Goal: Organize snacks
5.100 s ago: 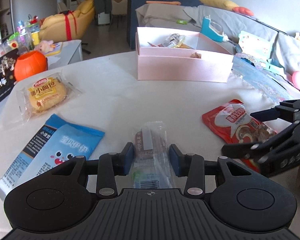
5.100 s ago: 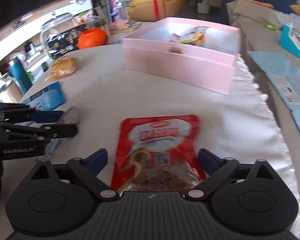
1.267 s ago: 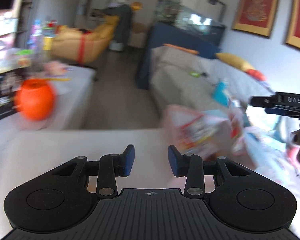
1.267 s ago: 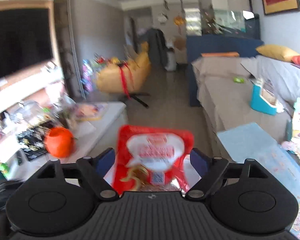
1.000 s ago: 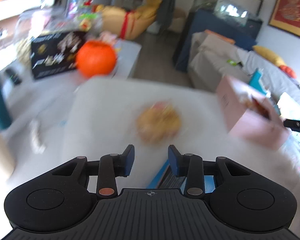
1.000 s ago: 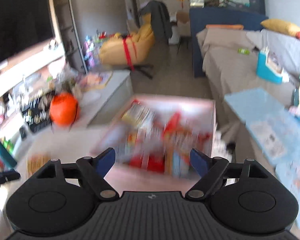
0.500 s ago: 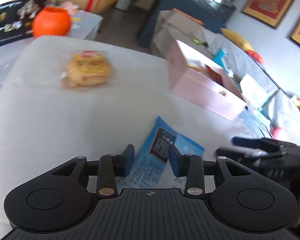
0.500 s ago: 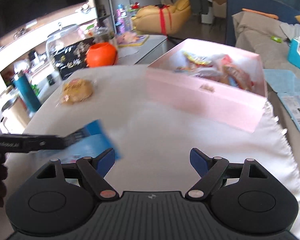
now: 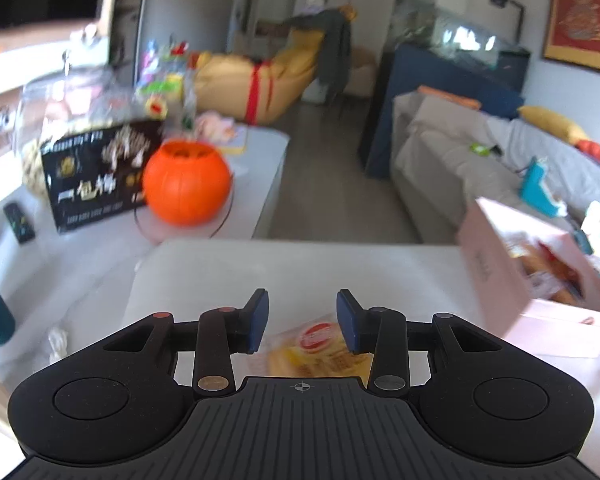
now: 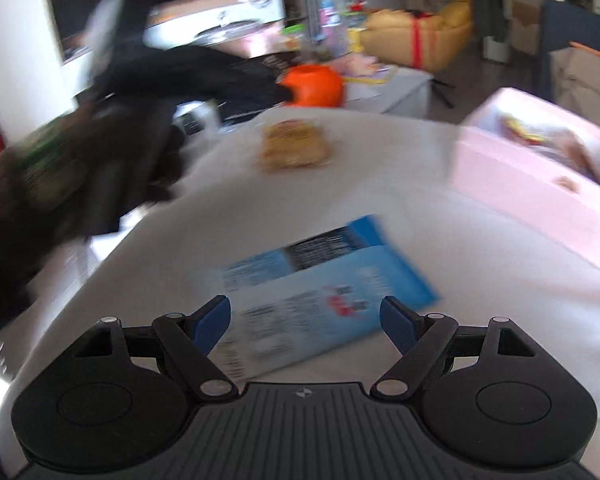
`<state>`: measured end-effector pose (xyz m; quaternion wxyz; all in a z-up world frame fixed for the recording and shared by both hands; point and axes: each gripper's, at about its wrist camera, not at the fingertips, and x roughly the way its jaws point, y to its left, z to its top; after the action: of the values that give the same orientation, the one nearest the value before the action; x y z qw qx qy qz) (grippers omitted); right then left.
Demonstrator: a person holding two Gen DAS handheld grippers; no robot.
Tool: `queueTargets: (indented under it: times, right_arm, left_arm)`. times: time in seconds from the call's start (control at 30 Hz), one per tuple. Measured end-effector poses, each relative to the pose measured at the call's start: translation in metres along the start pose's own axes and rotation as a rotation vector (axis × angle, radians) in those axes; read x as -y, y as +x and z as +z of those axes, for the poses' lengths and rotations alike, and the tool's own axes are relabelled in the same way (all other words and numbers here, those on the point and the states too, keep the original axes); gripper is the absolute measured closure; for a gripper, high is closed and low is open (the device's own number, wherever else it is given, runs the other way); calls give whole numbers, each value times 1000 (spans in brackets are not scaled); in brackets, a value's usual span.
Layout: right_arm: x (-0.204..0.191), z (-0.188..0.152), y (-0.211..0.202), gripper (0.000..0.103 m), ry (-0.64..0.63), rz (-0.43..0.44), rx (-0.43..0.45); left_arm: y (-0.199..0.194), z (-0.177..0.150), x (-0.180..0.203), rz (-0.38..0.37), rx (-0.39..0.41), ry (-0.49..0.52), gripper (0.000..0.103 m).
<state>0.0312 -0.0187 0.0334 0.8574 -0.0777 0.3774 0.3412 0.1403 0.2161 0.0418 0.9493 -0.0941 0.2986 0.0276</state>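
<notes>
Matt white cloth covering of the table [image 9: 228, 264], smooth. Beside it, a glossy orange plastic pumpkin-shaped bucket [image 9: 186, 186] and a black printed cardboard box [image 9: 96, 176]. On the cloth: a matt pink cardboard box [image 9: 540, 280]; a bun in clear glossy plastic film [image 10: 294, 146]; a blue-and-white glossy plastic snack packet [image 10: 324, 292]. Matt black ribbed plastic gripper body with blue pads [image 10: 210, 322] and metal rivets.

Wrapped bread bun [image 10: 294, 146] flat on the white table [image 10: 380, 184]; blue snack packet [image 10: 324, 292] flat, nearer the camera; open pink box [image 10: 540, 184] holding assorted snacks, at right
</notes>
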Motion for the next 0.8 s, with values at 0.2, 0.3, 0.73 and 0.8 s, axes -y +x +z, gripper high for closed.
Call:
queueTargets:
  times: [0.2,0.3,0.73,0.8]
  right_arm:
    - [1,-17,0,21,-106,-160,8]
    - [32,-14,-7,21,-15,-241,10]
    - [53,28,25,20,216,-96,-30]
    - [47,37,41,19,219,-83,-56]
  left_arm:
    - [-15,-32,12,-72,-82,62,61]
    - [-32,-52,22,-92,-109,81,58]
    - [-64,-72,41,-7,-120,189,55]
    - [-66,-71,38,-3,-121,174,55]
